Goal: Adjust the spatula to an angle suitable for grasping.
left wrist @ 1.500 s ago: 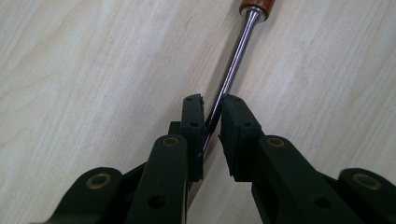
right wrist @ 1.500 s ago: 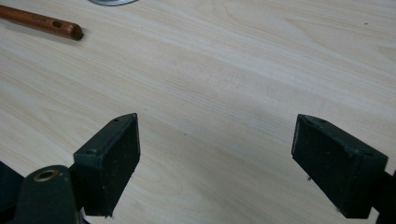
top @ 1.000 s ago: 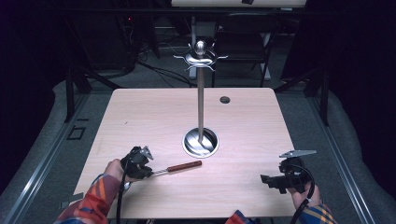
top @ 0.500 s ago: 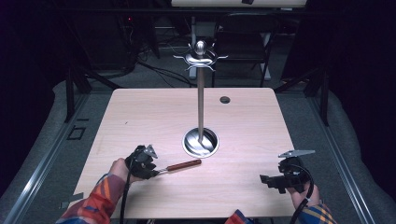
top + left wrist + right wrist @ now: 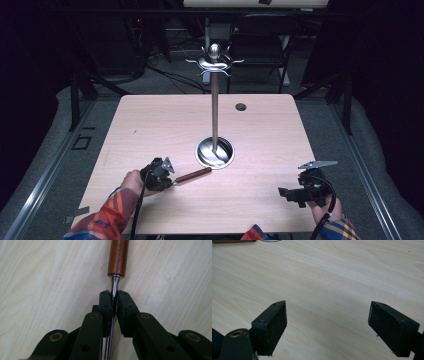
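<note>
Left gripper view shows the left gripper (image 5: 113, 302) with its jaws pressed in on the thin steel shank of a utensil (image 5: 118, 257), just below the point where the shank enters a reddish-brown wooden handle; the jaws have just been closing, and the shank sits between the pads. From the high view the utensil (image 5: 192, 175) lies flat on the wooden table (image 5: 150, 125), near its front left, its handle pointing toward the round base of a tall metal hanging stand (image 5: 214, 120) at the table's middle, the handle's tip close to that base. What kind of head the utensil carries cannot be told, since that end is hidden under the gripper. The right gripper (image 5: 292, 195) rests near the front right corner, well apart from the work, and the right gripper view shows its jaws spread wide with nothing between them. The main risk from here is the grip itself: a smooth round shank pinched on so narrow a line could roll or swing between the pads once lifted, the heavier handle dropping. A swinging handle could also strike the stand's base or pole, and a slipping grip would make it hard to hang the utensil on the hooks at the top.
</note>
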Demonstrator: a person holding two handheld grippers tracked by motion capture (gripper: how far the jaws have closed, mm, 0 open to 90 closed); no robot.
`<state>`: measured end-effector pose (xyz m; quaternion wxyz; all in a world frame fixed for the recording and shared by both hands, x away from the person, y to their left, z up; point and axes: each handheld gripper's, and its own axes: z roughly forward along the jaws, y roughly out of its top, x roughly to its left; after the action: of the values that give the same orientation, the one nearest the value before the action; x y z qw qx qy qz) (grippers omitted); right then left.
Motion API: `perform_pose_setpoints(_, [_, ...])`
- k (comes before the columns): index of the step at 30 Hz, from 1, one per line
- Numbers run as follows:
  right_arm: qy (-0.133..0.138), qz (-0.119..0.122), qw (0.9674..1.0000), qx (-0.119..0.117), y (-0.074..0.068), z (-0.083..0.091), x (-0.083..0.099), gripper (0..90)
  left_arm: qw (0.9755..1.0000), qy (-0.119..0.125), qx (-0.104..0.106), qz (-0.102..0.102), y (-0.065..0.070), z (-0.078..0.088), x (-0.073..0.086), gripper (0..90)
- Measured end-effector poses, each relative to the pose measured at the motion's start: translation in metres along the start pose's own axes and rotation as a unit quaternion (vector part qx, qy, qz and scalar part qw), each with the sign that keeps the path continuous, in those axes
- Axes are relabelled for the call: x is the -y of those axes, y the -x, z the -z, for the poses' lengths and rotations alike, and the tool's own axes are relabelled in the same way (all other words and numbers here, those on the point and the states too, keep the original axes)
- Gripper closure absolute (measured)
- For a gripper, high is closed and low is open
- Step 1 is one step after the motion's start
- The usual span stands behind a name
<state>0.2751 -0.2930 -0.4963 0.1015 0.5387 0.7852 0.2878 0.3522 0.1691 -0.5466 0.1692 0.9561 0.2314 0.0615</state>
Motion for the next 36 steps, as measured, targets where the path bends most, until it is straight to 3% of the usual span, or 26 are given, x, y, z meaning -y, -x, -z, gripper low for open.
perform_pose_setpoints(9, [0.001, 0.003, 1.0, 0.0, 0.0, 0.0, 0.0, 14.9, 0.9999, -0.013, -0.002, 0.004, -0.005, 0.004, 0.01, 83.0])
perform_pose_setpoints(16, [0.002, 0.004, 1.0, 0.001, -0.001, 0.001, 0.0, 14.9, 0.9988, -0.026, 0.006, 0.042, -0.008, 0.008, 0.011, 77.8])
perform_pose_setpoints(21, [0.001, 0.005, 1.0, 0.003, -0.001, 0.001, 0.0, 14.9, 0.9981, -0.029, 0.004, 0.054, -0.006, 0.003, 0.006, 75.9])
perform_pose_setpoints(36, [-0.006, 0.017, 0.9998, 0.0, -0.004, -0.005, -0.005, 15.0, 0.9991, -0.03, -0.004, 0.029, -0.006, -0.002, 0.001, 82.3])
